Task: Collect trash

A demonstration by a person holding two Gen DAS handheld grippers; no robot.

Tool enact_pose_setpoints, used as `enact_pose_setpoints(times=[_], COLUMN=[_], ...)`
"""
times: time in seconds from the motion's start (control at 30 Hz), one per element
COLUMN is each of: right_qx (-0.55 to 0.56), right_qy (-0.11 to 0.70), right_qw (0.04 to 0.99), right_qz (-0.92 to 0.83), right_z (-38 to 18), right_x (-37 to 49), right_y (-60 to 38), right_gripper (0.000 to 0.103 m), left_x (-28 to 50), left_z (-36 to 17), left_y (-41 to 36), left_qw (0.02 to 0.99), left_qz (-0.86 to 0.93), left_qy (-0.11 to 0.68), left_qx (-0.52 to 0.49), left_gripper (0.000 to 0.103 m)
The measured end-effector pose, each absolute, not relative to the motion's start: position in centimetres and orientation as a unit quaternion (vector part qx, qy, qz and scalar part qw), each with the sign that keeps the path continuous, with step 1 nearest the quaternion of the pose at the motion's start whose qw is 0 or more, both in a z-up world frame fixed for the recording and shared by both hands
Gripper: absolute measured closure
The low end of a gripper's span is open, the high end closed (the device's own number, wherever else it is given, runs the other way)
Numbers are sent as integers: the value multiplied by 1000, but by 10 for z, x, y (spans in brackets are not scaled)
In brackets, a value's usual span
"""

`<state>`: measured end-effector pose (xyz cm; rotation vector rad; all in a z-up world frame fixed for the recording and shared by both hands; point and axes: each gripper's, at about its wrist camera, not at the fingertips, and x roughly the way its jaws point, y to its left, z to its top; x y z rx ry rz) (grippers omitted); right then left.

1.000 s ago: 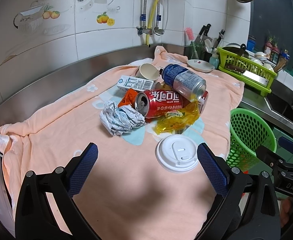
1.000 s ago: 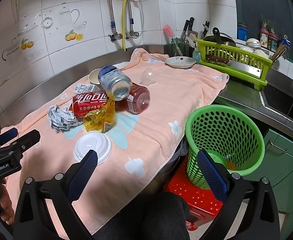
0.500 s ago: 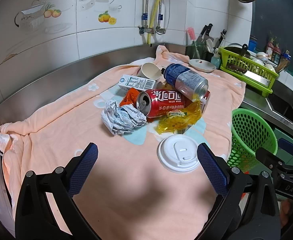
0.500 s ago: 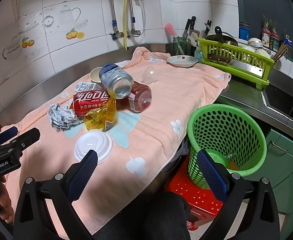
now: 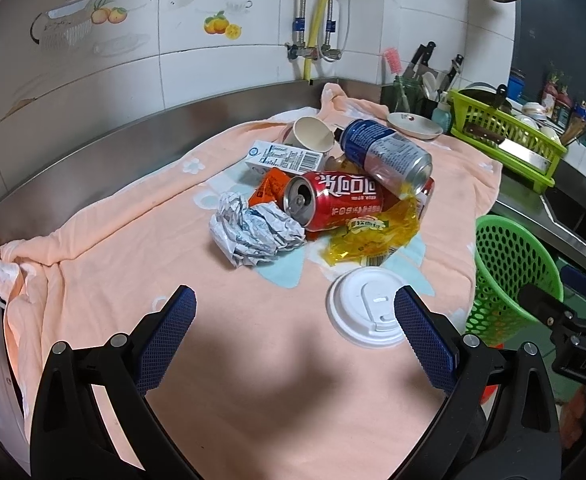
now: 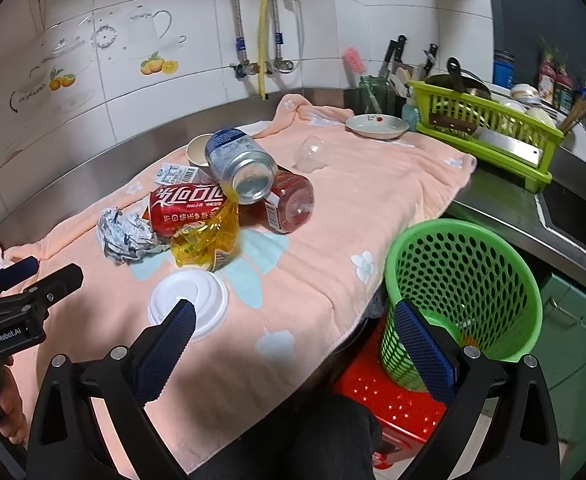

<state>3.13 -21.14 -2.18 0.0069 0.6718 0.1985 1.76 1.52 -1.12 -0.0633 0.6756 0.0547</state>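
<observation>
A trash pile lies on the peach towel (image 5: 105, 280): a red cola can (image 5: 337, 204), a blue-silver can (image 5: 385, 152), crumpled foil paper (image 5: 253, 232), a yellow wrapper (image 5: 369, 236), a carton (image 5: 285, 158), a paper cup (image 5: 313, 134) and a white lid (image 5: 369, 306). A second red can (image 6: 293, 200) shows in the right wrist view. A green mesh basket (image 6: 465, 292) stands on a red stool (image 6: 389, 400) beside the counter. My left gripper (image 5: 293, 312) is open and empty, short of the pile. My right gripper (image 6: 293, 320) is open and empty over the towel's front edge.
A white dish (image 6: 377, 126), a clear plastic cup (image 6: 311, 154), a knife holder (image 6: 393, 76) and a green dish rack (image 6: 489, 128) stand at the back right. Pipes and a yellow hose (image 6: 263, 28) hang on the tiled wall. A sink (image 6: 573, 208) lies to the right.
Both grippers have drifted slightly; the pile sits a little closer in the views. Nothing was grasped or moved.
</observation>
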Motion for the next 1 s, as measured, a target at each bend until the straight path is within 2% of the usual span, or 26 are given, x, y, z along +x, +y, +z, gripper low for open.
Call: enact_pose_setpoints(times=[0.5, 0.73, 0.8, 0.87, 1.0], right_qx=[-50, -82, -93, -105, -129], right_qy=[318, 341, 351, 362, 381], right_qw=[928, 912, 905, 899, 887], right_qz=[187, 212, 220, 224, 229], right_z=[25, 35, 34, 31, 21], right_x=[111, 166, 180, 193, 217], right_y=[-178, -158, -150, -142, -126], right_gripper=[7, 8, 11, 19, 19], left_x=[34, 43, 46, 49, 55], left_z=[-17, -22, -23, -23, -23], left_y=[35, 45, 48, 50, 55], left_qw=[936, 932, 931, 931, 930], left_qz=[49, 49, 52, 55, 57], left_qy=[345, 356, 357, 359, 360], left_qx=[-39, -50, -49, -47, -43], left_gripper=[5, 5, 5, 5, 5])
